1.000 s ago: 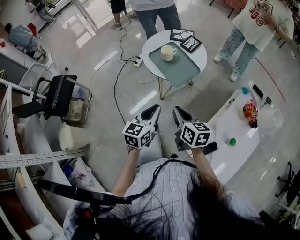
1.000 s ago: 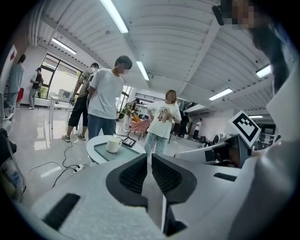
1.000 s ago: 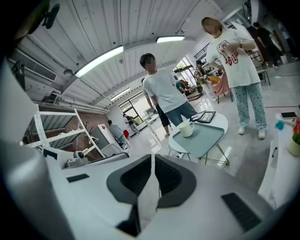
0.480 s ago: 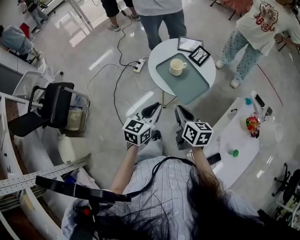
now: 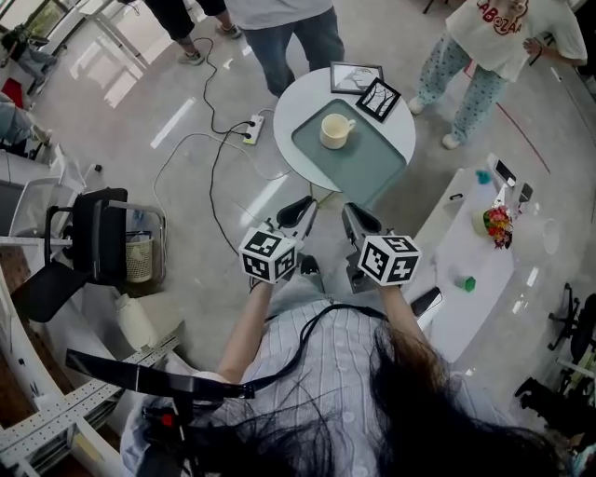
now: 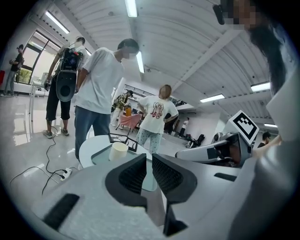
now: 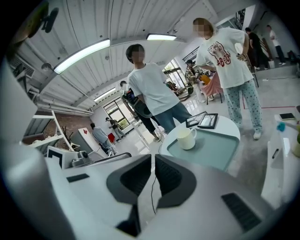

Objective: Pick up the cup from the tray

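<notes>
A cream cup (image 5: 334, 130) with a handle stands on a grey-green tray (image 5: 368, 160) on a round white table (image 5: 296, 110), well ahead of both grippers. The cup (image 6: 118, 151) shows far off in the left gripper view, and the cup (image 7: 186, 138) sits on the tray (image 7: 211, 150) in the right gripper view. My left gripper (image 5: 300, 211) and right gripper (image 5: 354, 217) are held side by side at waist height, short of the table. Both are shut with nothing between the jaws.
Two framed pictures (image 5: 368, 87) lie at the table's far edge. Two people (image 5: 279, 23) stand behind the table. A cable and power strip (image 5: 249, 129) run across the floor on the left. A black chair (image 5: 88, 244) stands left; a white counter (image 5: 466, 270) with small items is right.
The round table with the cup has come nearer and the view has shifted forward. Both grippers stay shut, side by side.
</notes>
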